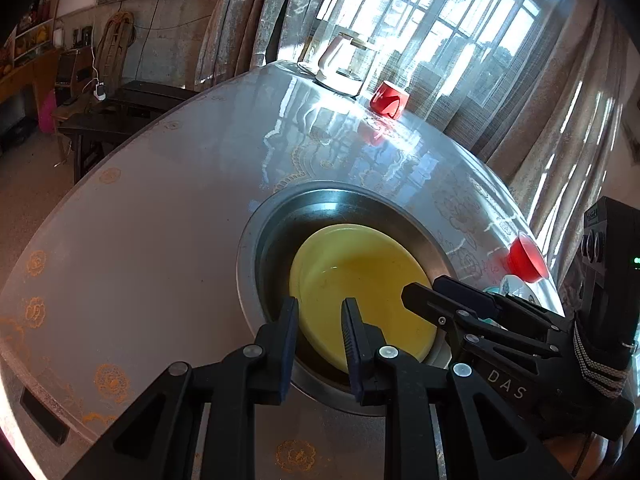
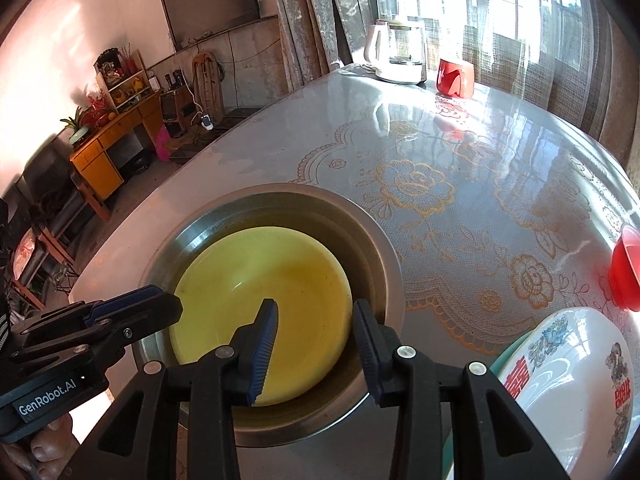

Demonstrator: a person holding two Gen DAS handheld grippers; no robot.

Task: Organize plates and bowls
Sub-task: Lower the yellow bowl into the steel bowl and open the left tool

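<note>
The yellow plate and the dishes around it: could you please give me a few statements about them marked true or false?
1. The yellow plate lies inside the metal basin. True.
2. The left hand-held gripper is shut on the yellow plate. False: its jaws are open, and nothing is held between them.
3. The right hand-held gripper is open, hovering by the plate's near edge. True.
4. The white patterned bowl sits inside the basin. False: it stands on the table, beside the basin.
5. The red cup stands beside the kettle. True.
</note>
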